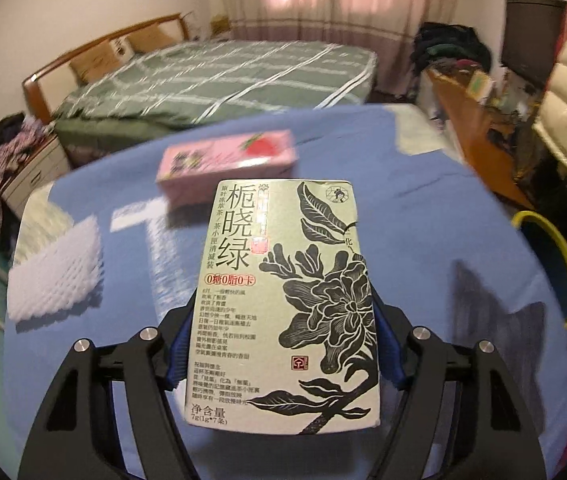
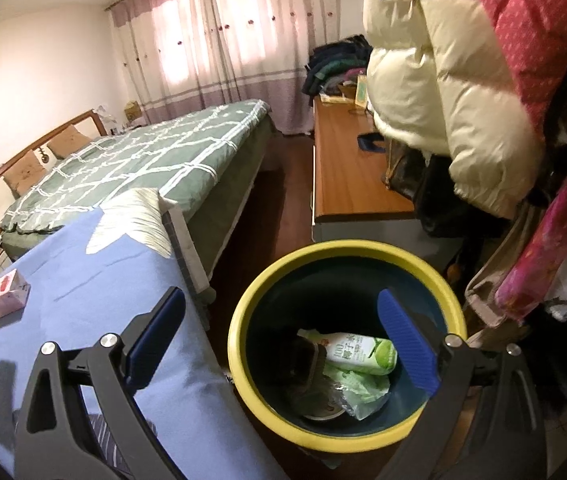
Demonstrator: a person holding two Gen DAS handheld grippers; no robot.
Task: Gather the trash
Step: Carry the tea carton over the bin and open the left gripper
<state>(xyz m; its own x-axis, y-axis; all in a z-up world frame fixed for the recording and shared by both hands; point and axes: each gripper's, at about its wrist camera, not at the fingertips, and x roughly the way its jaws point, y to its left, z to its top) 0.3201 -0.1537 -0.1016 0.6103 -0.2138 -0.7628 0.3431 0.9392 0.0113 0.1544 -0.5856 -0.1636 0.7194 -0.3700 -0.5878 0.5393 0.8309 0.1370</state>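
Note:
My left gripper (image 1: 283, 344) is shut on a pale green tea box (image 1: 287, 300) with a black flower print, held above the blue cloth table (image 1: 423, 240). A pink box (image 1: 227, 164) lies on the table beyond it; it also shows in the right wrist view (image 2: 5, 294). A white foam net (image 1: 57, 276) lies at the table's left. My right gripper (image 2: 283, 332) is open and empty, above the yellow-rimmed bin (image 2: 243, 320) beside the table. The bin holds a green carton (image 2: 363, 352), a crumpled bag (image 2: 359, 392) and a dark item.
The bin's rim (image 1: 563, 256) shows at the table's right edge in the left wrist view. A green checked bed (image 2: 135, 160) lies behind. A wooden bench (image 2: 347, 176) and hanging coats (image 2: 443, 80) crowd the right side.

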